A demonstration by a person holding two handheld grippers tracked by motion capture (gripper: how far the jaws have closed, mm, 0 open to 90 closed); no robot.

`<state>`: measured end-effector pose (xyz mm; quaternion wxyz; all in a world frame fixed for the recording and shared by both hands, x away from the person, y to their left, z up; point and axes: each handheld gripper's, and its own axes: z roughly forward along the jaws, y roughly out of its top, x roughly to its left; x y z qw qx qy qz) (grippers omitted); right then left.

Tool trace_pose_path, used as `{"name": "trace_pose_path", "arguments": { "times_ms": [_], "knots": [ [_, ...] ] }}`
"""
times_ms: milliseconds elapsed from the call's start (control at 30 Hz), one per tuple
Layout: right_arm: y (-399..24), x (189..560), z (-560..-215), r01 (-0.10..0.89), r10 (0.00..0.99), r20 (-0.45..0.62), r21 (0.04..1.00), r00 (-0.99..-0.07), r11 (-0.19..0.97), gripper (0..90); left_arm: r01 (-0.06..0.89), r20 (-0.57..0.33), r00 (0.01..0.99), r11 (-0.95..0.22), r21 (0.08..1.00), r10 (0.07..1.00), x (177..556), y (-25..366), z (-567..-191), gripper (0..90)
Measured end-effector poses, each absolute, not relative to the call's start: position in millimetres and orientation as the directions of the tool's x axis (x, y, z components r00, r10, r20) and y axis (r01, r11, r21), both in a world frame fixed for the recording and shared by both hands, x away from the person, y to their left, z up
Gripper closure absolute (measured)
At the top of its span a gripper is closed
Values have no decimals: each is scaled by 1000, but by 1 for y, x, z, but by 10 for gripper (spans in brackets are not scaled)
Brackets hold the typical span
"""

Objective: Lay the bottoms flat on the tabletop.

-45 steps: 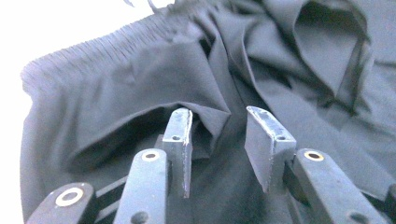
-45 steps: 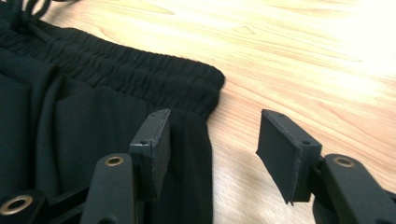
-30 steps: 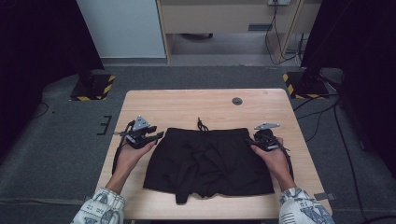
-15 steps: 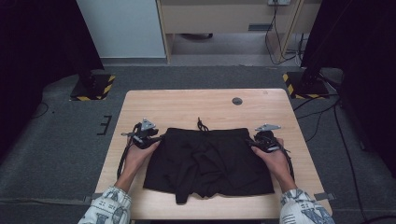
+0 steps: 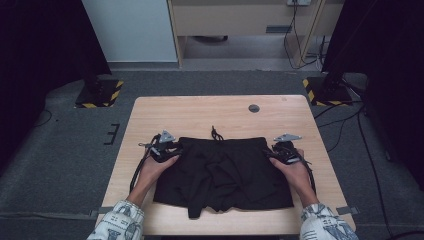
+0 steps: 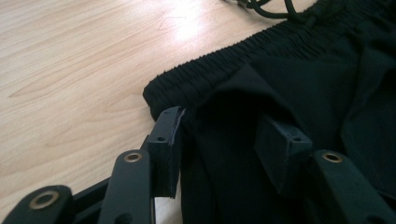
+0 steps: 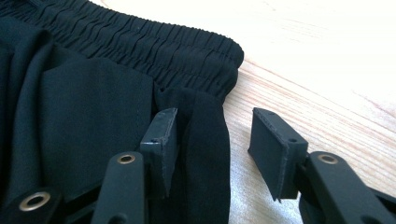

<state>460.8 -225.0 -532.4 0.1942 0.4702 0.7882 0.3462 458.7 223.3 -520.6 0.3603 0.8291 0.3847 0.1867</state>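
From the high view, a pair of black fabric shorts with an elastic waistband [image 5: 222,172] lies spread flat on the light wooden bench [image 5: 220,112], waistband toward the far edge, a short black drawstring [image 5: 215,133] curling onto the bare wood. The left gripper [image 5: 172,149] sits at the waistband's left corner and the right gripper [image 5: 272,152] at its right corner, each in a hand coming out of a patterned sleeve. A small dark round disc [image 5: 254,108] sits in the bench top near the far right. Around the bench lies grey carpet; two black stands on yellow-and-black striped bases [image 5: 99,93] flank it, with a pale cabinet and a wooden unit behind (cables trail across the floor at right).

In the left gripper view, the fingers [image 6: 168,140] stand apart and have just been opening; the shorts' side edge lies between them, just below the gathered waistband [image 6: 224,70], loose fabric against the left pad but not squeezed. Glossy wood grain runs to the left.

In the right gripper view, the fingers [image 7: 161,140] are likewise released: a fold of the shorts' side seam [image 7: 205,154] lies between them beside the left pad, while the right pad hangs over bare bench [image 7: 327,93]. The waistband's corner lies just ahead.
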Motion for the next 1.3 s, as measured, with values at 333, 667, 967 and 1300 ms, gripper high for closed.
{"name": "trace_pose_path", "arguments": {
  "times_ms": [333, 667, 967, 1300],
  "knots": [
    [-226, 459, -534, 596, 874, 20, 739, -485, 314, 512, 515, -38, 519, -277, 811, 854, 464, 254, -511, 575],
    [-226, 460, -533, 600, 872, 20, 733, -490, 320, 511, 528, -34, 523, -292, 797, 852, 491, 241, -519, 556],
    [-227, 459, -533, 595, 869, 21, 737, -494, 321, 509, 534, -30, 578, -350, 769, 816, 486, 225, -527, 477],
    [-227, 457, -533, 593, 867, 18, 736, -498, 326, 509, 545, 4, 592, -405, 734, 806, 473, 235, -533, 384]
  ]
}}
